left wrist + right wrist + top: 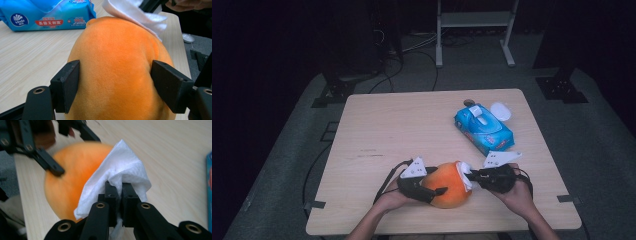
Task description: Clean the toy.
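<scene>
Lying plush orange (447, 185), long axis toward tissue (464, 172).

Two forearms reach in from the near table edge, the left gripper (432, 189) with jaws spread and pressing on something broad, the right gripper (472, 174) facing it, jaws pinched nearly together on something thin.

From above, my table (412, 125) is softly lit while the room around it is dark. Beyond my right gripper (119, 188), the orange toy (67, 180) blurs.
</scene>
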Available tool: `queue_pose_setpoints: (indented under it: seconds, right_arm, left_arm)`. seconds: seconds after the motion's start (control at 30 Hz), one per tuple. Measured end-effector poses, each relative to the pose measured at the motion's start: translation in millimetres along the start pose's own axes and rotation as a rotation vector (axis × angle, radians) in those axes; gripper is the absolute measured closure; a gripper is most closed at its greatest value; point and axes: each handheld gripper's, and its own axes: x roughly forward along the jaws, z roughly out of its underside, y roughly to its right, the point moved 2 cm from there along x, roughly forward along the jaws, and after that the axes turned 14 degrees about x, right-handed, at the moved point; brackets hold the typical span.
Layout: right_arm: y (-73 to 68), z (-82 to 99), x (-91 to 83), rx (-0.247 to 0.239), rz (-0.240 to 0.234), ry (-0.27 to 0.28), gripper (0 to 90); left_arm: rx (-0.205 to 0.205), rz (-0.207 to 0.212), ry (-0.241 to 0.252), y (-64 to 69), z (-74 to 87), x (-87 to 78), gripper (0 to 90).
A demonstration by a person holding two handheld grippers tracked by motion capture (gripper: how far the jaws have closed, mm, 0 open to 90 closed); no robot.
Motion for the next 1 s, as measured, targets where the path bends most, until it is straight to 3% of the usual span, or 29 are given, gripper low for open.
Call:
queue_pose_setpoints:
  seconds: [0.13,0.4,0.63,0.77,1.0]
  right_arm:
    - [-3.3,-3.5,4.1,-0.006,-0.009,0.001,84.6]
    - [16.4,13.7,5.9,0.054,0.013,-0.058,84.5]
    - [8.0,-3.1,0.1,0.048,-0.006,0.021,84.5]
    - [9.0,-3.9,4.6,0.051,-0.012,0.018,84.5]
    - [19.2,17.4,5.0,0.098,-0.012,-0.065,84.4]
  left_arm:
    - [-0.006,0.002,0.002,-0.4,1.0,-0.1,24.9]
    - [-0.008,0.002,0.003,-1.1,1.5,-0.2,25.0]
    - [0.049,0.004,0.007,5.9,-2.2,1.4,24.9]
    - [0.037,0.007,0.01,4.5,-0.6,0.9,24.9]
    - [0.016,-0.001,0.01,2.8,1.2,-0.3,24.9]
